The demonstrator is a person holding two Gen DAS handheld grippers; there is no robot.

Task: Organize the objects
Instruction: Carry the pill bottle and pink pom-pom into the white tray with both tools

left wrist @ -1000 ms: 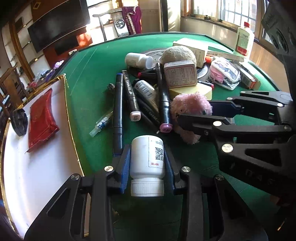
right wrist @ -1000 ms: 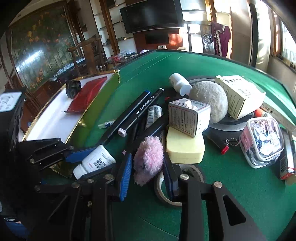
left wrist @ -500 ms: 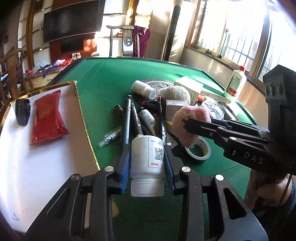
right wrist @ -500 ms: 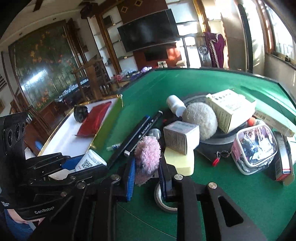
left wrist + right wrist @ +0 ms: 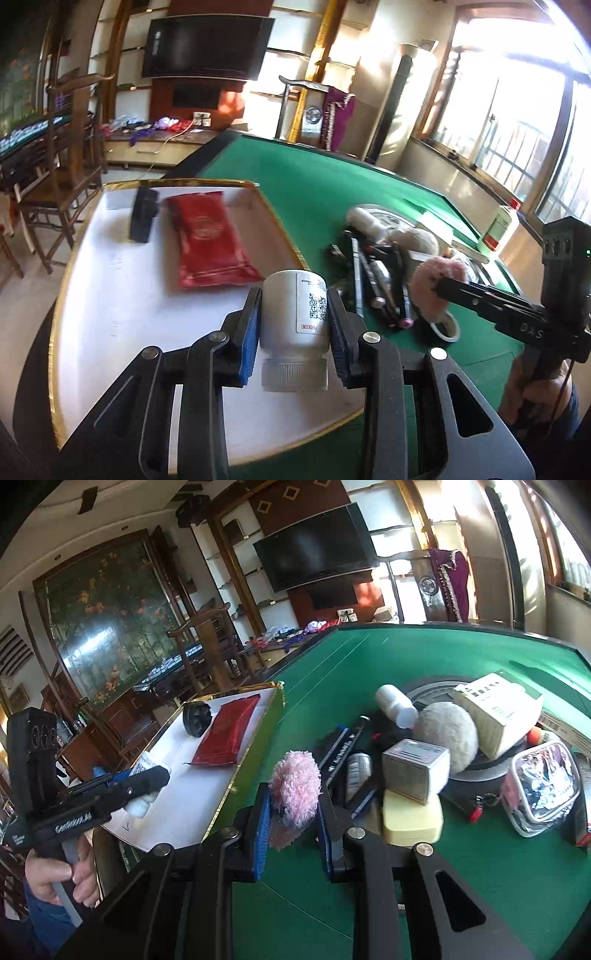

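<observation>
Left tongs (image 5: pixel 293 317): yours pinch the white pill bottle (image 5: pixel 294 312) across its smooth round body, cap toward you, held over the near part of the white tray (image 5: pixel 122 317).
Right tongs (image 5: pixel 293 808): pressed on the pink pompom (image 5: pixel 295 788), a soft shaggy ball that bulges above the blue pads; it hangs above the green felt of the bench (image 5: pixel 436 657).
Slip risk: the bottle is hard, slick plastic gripped on a curved side, so if you tilt it further it may slide out or roll once set on its side on the flat tray.
Snag risk: the pompom's loose fibres could cling to the pads, so when you let go it may drop late or off target.
Crossing risk: your two hands are close; the right tongs would have to pass near the left to reach the tray, and could knock the bottle.
Tray contents: a glossy red flat packet (image 5: pixel 208 240) and a small black block (image 5: pixel 143 216) lie at the far part, apart from each other.
Pile beyond: dark slim markers (image 5: pixel 341 746), a yellow sponge block (image 5: pixel 412 819), a square printed box (image 5: pixel 413 775), a fuzzy cream ball (image 5: pixel 445 736) and a clear pouch (image 5: pixel 541 786) crowd together, touching.
</observation>
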